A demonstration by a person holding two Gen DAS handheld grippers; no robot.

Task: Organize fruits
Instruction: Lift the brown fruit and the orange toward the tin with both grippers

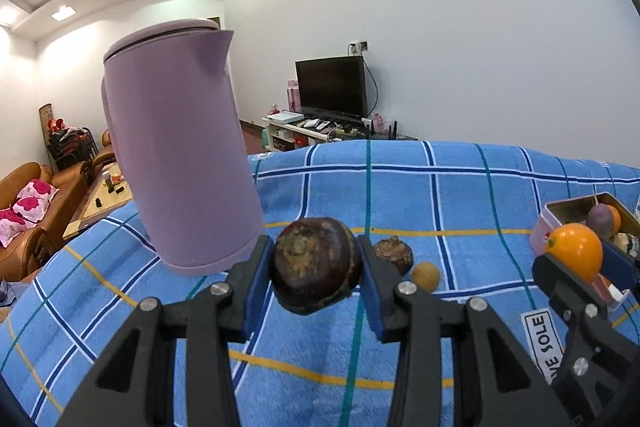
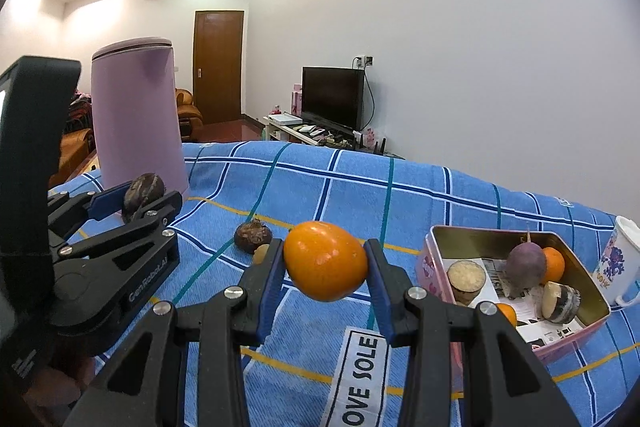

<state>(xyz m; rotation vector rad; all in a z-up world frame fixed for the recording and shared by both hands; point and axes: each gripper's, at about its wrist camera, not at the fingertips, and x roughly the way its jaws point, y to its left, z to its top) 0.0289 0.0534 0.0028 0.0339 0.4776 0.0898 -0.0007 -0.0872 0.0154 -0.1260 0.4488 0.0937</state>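
- Where the lens rim cuts the view, both gripper bodies lose their rear ends; no hand shows clearly on either.
- Left gripper (image 1: 316, 265): pointing forward and tilted somewhat down over the cloth, blue pads clamped on a dark brown water chestnut (image 1: 315, 265) held clear of the cloth; its underside is hidden.
- Right gripper (image 2: 325, 261): same forward, downward tilt, pads clamped on an orange fruit (image 2: 325, 260), lifted above the cloth just left of the tin.
- Blue checked cloth (image 2: 320, 183): covers the whole work surface; a sewn label reads only "OVE SOLE", its first letter cut off by the finger.
- Loose items on the cloth: a second water chestnut (image 2: 253, 235) and, touching or just beside it, a small tan fruit (image 2: 262, 253), half hidden behind the right gripper's left finger.
- Pink tin (image 2: 430, 269): open, at the right; inside lie a purple round root, an orange, cut slices and printed paper, partly hidden by the finger.
- White printed mug (image 2: 618, 259): just behind the tin, cut off at the frame edge.
- Lilac kettle (image 1: 180, 147): upright at the cloth's far left; handle mostly hidden.
- Television (image 2: 333, 97): far wall, on a low cluttered stand; items too small to identify.
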